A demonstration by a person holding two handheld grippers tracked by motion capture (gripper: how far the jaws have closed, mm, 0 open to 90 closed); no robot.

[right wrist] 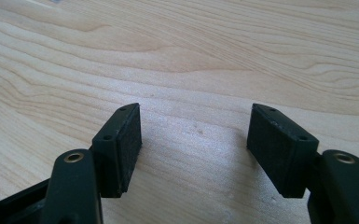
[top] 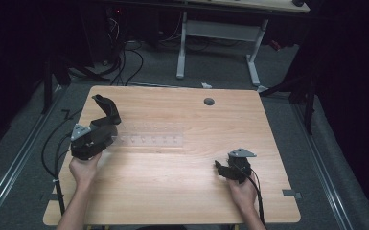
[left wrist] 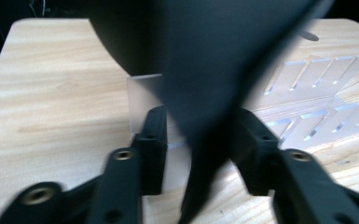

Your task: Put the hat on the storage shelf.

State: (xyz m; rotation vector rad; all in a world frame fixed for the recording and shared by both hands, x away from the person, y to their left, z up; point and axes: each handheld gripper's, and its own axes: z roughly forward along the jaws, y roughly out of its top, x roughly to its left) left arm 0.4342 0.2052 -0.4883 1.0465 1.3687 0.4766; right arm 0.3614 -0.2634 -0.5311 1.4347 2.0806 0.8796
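Right now a dark curved object (top: 106,109) stands up out of the left gripper (top: 106,125) at the left side of the desk (top: 182,191), leaning toward the far-left corner. From the left gripper view it's a blurred black shape (left wrist: 205,84) between the jaws, which stand about half apart; can't tell if the pads (left wrist: 156,140) press on it. Just right of that gripper lies a clear plastic tray (top: 148,140) w/ rows of slots, flat on the desk, its left end reaching in between the jaws. Right gripper (top: 225,168) sits well apart at the near right, held low over bare wood, jaws wide w/ nothing between them. Round grey grommet (top: 209,101) at the far edge
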